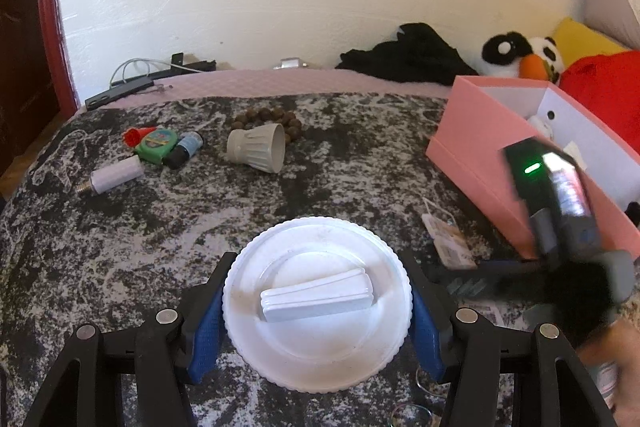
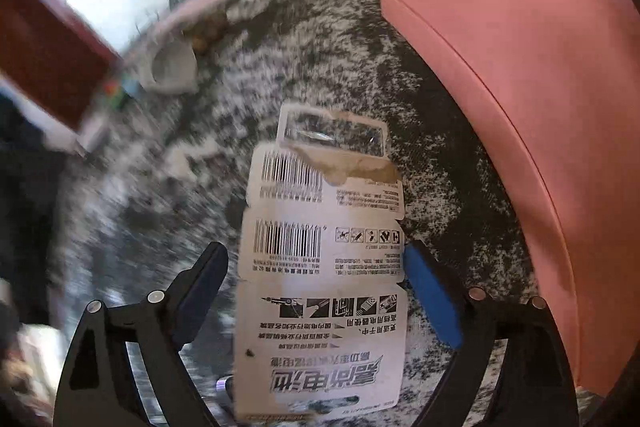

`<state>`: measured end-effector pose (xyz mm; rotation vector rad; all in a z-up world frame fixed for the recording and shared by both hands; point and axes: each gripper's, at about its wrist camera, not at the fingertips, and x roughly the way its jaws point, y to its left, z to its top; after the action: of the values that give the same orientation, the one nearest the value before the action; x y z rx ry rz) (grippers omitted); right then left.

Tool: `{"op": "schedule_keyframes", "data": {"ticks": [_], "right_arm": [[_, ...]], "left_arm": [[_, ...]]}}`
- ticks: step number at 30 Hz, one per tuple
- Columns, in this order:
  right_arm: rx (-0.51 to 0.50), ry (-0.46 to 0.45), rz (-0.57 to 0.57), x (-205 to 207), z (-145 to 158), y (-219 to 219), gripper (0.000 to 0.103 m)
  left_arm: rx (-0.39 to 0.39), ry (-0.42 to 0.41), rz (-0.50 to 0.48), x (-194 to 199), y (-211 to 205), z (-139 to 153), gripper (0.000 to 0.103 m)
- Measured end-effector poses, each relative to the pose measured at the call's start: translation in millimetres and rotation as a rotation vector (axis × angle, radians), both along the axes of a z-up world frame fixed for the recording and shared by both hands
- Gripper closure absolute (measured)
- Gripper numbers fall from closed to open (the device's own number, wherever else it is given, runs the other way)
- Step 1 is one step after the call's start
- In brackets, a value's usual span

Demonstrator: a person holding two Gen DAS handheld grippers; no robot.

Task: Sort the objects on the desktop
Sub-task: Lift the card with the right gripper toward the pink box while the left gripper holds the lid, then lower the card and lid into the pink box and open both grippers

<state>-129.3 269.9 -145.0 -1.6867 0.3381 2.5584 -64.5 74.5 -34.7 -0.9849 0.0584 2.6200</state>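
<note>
My left gripper (image 1: 316,257) is shut on a white round ribbed lid (image 1: 318,331), its blue pads pressing on both sides of the rim just above the mottled black and white cloth (image 1: 160,247). My right gripper (image 2: 314,249) points steeply down with its jaws open wide. A torn white battery blister card (image 2: 324,267) lies flat on the cloth between its fingers, and the pads do not press on it. In the left wrist view the right gripper (image 1: 476,277) is a blur at the right, beside the card (image 1: 446,239).
A pink box (image 1: 480,131) stands open at the right, close to the card. Further back lie a grey ribbed lamp base (image 1: 258,147), brown beads (image 1: 268,117), a green tape measure (image 1: 158,143), a small bottle (image 1: 184,149), and a white bulb (image 1: 114,175). Plush toys (image 1: 516,55) sit by the wall.
</note>
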Motion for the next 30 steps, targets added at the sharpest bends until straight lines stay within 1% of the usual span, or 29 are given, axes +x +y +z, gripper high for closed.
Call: {"op": "schedule_keyframes", "data": {"ticks": [2, 3, 5, 7, 12, 15, 19, 24, 27, 30], "right_arm": [[0.161, -0.012, 0.031, -2, -5, -24, 0.008], [0.178, -0.006, 0.023, -1, -5, -26, 0.010], [0.109, -0.014, -0.011, -1, -2, -18, 0.018], [0.014, -0.002, -0.052, 2, 4, -2, 0.019], [0.024, -0.003, -0.082, 13, 9, 12, 0.020], [0.032, 0.027, -0.079, 22, 23, 15, 0.020], [0.037, 0.101, -0.077, 36, 57, 14, 0.020], [0.001, 0.236, -0.110, 63, 110, 26, 0.020], [-0.017, 0.320, -0.159, 84, 139, 43, 0.020], [-0.018, 0.389, -0.240, 103, 158, 73, 0.020]], "left_arm": [[-0.005, 0.001, 0.000, 0, 0, 0, 0.038], [-0.006, 0.001, 0.002, 0, 0, 0, 0.038], [-0.001, -0.002, 0.007, -1, -2, 0, 0.038], [0.007, -0.004, 0.011, -1, -3, 1, 0.038], [0.013, 0.002, -0.004, 1, 1, 2, 0.038], [0.014, 0.005, -0.013, 2, 5, 3, 0.038], [0.022, 0.007, -0.022, 5, 11, 4, 0.038], [0.030, 0.027, -0.055, 9, 27, 9, 0.038], [0.030, 0.054, -0.090, 13, 43, 16, 0.038], [0.034, 0.069, -0.135, 10, 66, 24, 0.038]]}}
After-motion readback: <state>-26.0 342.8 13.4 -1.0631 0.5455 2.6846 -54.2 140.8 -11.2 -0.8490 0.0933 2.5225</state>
